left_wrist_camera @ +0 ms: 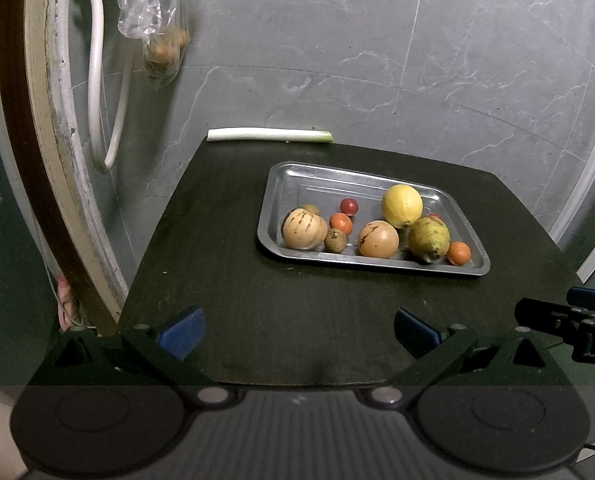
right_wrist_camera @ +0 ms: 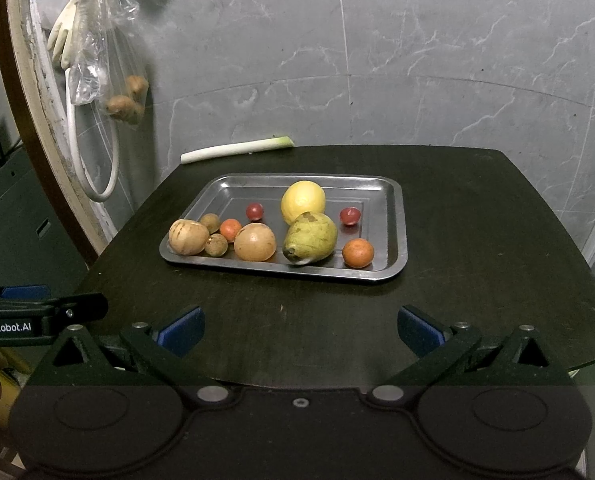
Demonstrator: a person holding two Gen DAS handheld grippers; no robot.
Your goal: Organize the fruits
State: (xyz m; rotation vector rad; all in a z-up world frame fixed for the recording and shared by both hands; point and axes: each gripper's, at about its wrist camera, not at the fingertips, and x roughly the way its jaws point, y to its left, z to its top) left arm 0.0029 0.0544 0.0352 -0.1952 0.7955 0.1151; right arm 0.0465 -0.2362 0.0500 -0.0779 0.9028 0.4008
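Observation:
A steel tray point(left_wrist_camera: 285, 184) point(right_wrist_camera: 393, 216) on a dark table holds several fruits: a yellow lemon point(left_wrist_camera: 401, 205) point(right_wrist_camera: 302, 201), a green pear point(left_wrist_camera: 428, 238) point(right_wrist_camera: 310, 237), two tan round fruits point(left_wrist_camera: 302, 228) point(right_wrist_camera: 254, 241), small orange ones point(left_wrist_camera: 458, 253) point(right_wrist_camera: 358, 253), red ones point(left_wrist_camera: 349, 206) point(right_wrist_camera: 350, 216) and brown longans point(left_wrist_camera: 335, 240) point(right_wrist_camera: 216, 245). My left gripper point(left_wrist_camera: 299, 332) is open over the table's near edge, well short of the tray. My right gripper point(right_wrist_camera: 300, 330) is open too, nothing between its blue pads point(right_wrist_camera: 181, 334).
A leek stalk point(left_wrist_camera: 269, 135) point(right_wrist_camera: 237, 149) lies at the table's far edge against the grey marble wall. A plastic bag point(left_wrist_camera: 153, 20) point(right_wrist_camera: 105, 60) with brown items and white gloves hang at the left. The dark table point(left_wrist_camera: 297, 300) point(right_wrist_camera: 477, 220) has bare room around the tray.

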